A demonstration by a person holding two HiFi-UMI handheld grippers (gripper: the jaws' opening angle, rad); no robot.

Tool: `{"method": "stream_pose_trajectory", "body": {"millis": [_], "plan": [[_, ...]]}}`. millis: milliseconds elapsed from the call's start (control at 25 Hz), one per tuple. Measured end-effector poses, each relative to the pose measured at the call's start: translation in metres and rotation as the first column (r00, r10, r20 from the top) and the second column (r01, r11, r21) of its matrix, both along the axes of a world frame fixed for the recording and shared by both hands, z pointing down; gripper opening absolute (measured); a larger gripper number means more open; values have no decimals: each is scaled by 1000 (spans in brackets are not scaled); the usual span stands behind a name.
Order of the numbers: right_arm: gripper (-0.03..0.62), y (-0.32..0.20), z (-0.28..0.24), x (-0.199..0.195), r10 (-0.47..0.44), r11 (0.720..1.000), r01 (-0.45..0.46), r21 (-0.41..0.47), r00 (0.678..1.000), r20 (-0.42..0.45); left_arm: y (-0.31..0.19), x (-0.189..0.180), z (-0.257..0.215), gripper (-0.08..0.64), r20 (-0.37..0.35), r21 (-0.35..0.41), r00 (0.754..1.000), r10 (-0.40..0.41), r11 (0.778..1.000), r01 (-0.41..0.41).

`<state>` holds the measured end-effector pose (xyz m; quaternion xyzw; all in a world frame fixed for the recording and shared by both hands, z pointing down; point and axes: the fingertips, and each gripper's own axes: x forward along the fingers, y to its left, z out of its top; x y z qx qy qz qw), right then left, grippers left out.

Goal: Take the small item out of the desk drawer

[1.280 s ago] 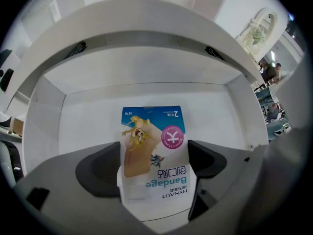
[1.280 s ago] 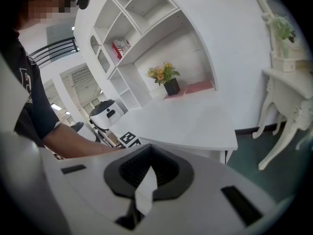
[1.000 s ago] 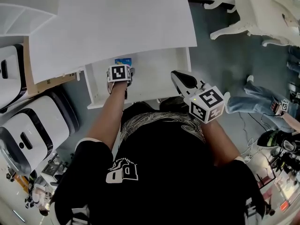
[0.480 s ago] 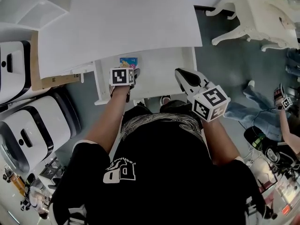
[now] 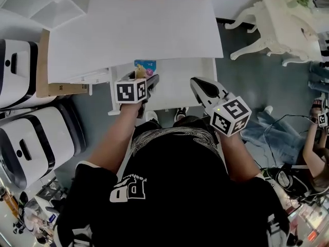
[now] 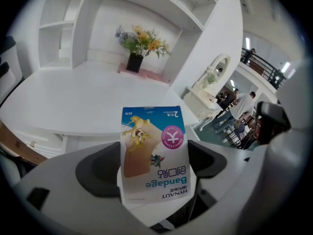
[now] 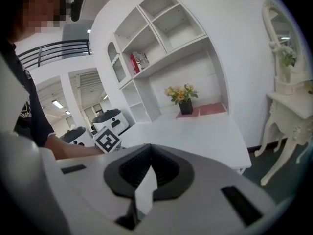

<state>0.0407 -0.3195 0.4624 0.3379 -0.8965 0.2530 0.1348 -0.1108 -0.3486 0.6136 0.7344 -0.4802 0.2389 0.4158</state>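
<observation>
A small blue and tan bandage packet [image 5: 144, 66] [image 6: 154, 151] stands upright between the jaws of my left gripper [image 5: 146, 77] [image 6: 154, 166], which is shut on its lower end. The packet hangs over the back left of the open white desk drawer [image 5: 181, 89], just below the edge of the white desktop [image 5: 139, 30]. My right gripper [image 5: 197, 84] [image 7: 148, 173] hovers over the drawer's right front part, jaws shut with nothing in them.
Two white rounded machines [image 5: 23, 143] and a cardboard panel [image 5: 43, 60] stand left of the desk. A white ornate table [image 5: 280, 19] is at the right, a seated person [image 5: 316, 138] and cables beyond. A flower pot [image 6: 135, 61] sits at the desk's back.
My left gripper has lifted and tipped up with the bandage packet, raising it off the drawer floor. The right gripper has hardly moved.
</observation>
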Motion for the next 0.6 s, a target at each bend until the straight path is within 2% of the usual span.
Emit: {"method": "stream_pose_trajectory", "body": {"millis": [280,400,600], "plan": [[9,3,-29,-22,-11,1000,9,28,999,53,4,-1,-63,423,-131,130,991,20,991,-3],[9,2,-50,-28,-16,998,10,68,996,83,9,2,-88,423,-179,190,982,66,981,-32],[9,6,-79,-36,-25,987,4,159,992,126,24,6,-115,423,-214,256,966,142,963,-85]]}}
